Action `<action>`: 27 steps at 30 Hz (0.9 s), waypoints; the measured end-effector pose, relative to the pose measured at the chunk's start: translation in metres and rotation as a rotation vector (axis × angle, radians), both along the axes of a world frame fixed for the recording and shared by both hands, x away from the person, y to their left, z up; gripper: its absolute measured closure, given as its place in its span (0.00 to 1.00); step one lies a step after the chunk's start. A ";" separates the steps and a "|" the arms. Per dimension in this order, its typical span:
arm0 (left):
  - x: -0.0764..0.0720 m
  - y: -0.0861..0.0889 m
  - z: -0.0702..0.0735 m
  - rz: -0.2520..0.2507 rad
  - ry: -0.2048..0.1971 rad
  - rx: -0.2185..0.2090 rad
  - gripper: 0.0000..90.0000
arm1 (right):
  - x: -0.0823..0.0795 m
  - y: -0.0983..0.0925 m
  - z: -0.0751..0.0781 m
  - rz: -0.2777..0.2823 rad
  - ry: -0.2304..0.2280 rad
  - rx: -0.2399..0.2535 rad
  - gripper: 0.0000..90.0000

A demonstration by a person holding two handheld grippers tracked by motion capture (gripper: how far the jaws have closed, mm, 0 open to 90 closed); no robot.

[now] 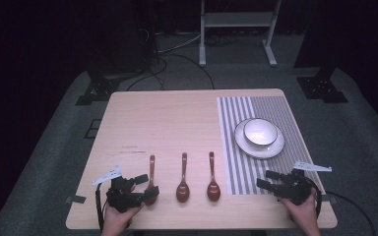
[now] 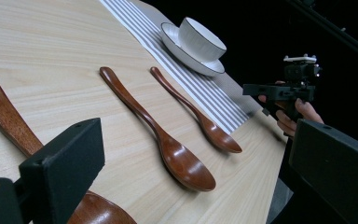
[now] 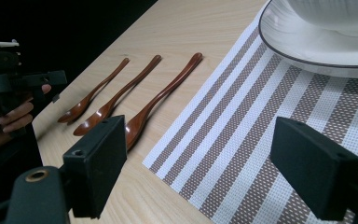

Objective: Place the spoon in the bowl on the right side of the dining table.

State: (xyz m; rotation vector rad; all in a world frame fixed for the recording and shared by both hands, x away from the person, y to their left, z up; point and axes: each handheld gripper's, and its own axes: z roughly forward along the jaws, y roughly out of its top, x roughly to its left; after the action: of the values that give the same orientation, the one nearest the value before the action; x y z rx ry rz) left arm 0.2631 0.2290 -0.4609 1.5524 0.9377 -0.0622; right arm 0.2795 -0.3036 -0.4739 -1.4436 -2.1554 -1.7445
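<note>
Three brown wooden spoons lie side by side near the table's front edge: a left spoon, a middle spoon and a right spoon. My left gripper is open just above the left spoon's bowl, and that spoon runs under its left jaw. The middle spoon and right spoon lie beyond it. My right gripper stands open and empty over the front edge of the striped placemat. A white bowl sits on a white plate on that mat.
The placemat covers the table's right side, with the plate at its far part. The wooden tabletop is bare behind the spoons. A white metal stand and cables are on the floor beyond the table.
</note>
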 end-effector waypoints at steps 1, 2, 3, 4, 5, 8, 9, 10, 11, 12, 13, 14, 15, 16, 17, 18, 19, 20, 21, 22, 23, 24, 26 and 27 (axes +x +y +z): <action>0.000 0.000 0.000 0.000 0.000 0.000 0.02 | 0.001 0.000 0.000 0.002 0.002 -0.001 0.19; 0.000 0.000 0.000 -0.001 0.001 0.001 0.02 | 0.001 0.000 0.000 0.002 0.002 -0.001 0.19; 0.000 0.000 0.000 -0.003 0.000 0.003 0.02 | 0.001 0.001 -0.001 0.004 0.003 -0.001 0.19; 0.000 -0.001 0.000 -0.004 0.000 0.002 0.02 | 0.001 0.001 -0.001 0.004 0.003 -0.001 0.19; 0.000 -0.001 0.000 -0.006 -0.001 0.002 0.02 | 0.002 0.002 0.000 0.005 0.004 0.000 0.19; -0.001 -0.002 0.000 -0.007 -0.003 0.001 0.02 | 0.003 0.005 0.001 0.014 -0.001 -0.003 0.19; -0.001 -0.003 0.000 -0.008 -0.003 -0.002 0.02 | 0.003 0.006 0.001 0.017 -0.001 0.000 0.19; -0.001 -0.003 0.000 -0.009 -0.002 -0.004 0.02 | 0.003 0.006 0.001 0.017 -0.001 0.000 0.19; -0.001 -0.004 0.000 -0.012 0.000 -0.003 0.02 | 0.004 0.007 0.002 0.021 0.000 0.000 0.19; -0.001 -0.004 0.000 -0.014 0.002 -0.002 0.02 | 0.005 0.008 0.002 0.021 0.005 0.002 0.19; -0.001 -0.005 0.000 -0.018 0.001 -0.003 0.02 | 0.006 0.009 0.002 0.025 0.005 0.004 0.19; -0.001 -0.006 0.000 -0.021 0.000 -0.002 0.02 | 0.008 0.012 0.003 0.030 0.010 0.006 0.19; -0.002 -0.007 0.000 -0.019 0.003 -0.005 0.02 | 0.008 0.013 0.003 0.032 0.010 0.006 0.19; -0.002 -0.008 0.001 -0.022 0.004 -0.008 0.02 | 0.009 0.014 0.004 0.037 0.012 0.002 0.19; -0.002 -0.009 0.001 -0.027 0.002 -0.008 0.02 | 0.010 0.016 0.004 0.041 0.012 -0.003 0.19; -0.002 -0.009 0.001 -0.027 0.002 -0.008 0.02 | 0.011 0.017 0.004 0.048 0.012 -0.004 0.19; -0.003 -0.011 0.002 -0.029 0.001 -0.005 0.02 | 0.011 0.017 0.004 0.048 0.012 -0.004 0.19; -0.003 -0.013 0.003 -0.041 -0.001 -0.006 0.02 | 0.013 0.021 0.004 0.057 0.016 -0.007 0.19; -0.004 -0.015 0.003 -0.042 0.002 -0.007 0.02 | 0.014 0.022 0.004 0.061 0.019 -0.008 0.19; -0.004 -0.015 0.003 -0.042 0.002 -0.007 0.02 | 0.014 0.022 0.004 0.061 0.019 -0.008 0.19; -0.004 -0.016 0.003 -0.047 0.002 -0.005 0.02 | 0.016 0.026 0.005 0.069 0.026 -0.020 0.19; -0.004 -0.018 0.003 -0.052 0.001 -0.005 0.02 | 0.016 0.026 0.005 0.069 0.026 -0.020 0.19; -0.004 -0.022 0.003 -0.066 0.003 0.000 0.02 | 0.019 0.030 0.005 0.082 0.028 -0.022 0.19; -0.004 -0.022 0.003 -0.066 0.003 0.000 0.02 | 0.019 0.030 0.005 0.082 0.028 -0.022 0.19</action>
State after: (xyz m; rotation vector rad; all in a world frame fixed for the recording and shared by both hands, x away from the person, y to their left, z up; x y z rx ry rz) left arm 0.2591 0.2069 -0.4578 1.5832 0.8885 -0.1111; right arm 0.2986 -0.2732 -0.4691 -1.3552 -2.1929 -1.6694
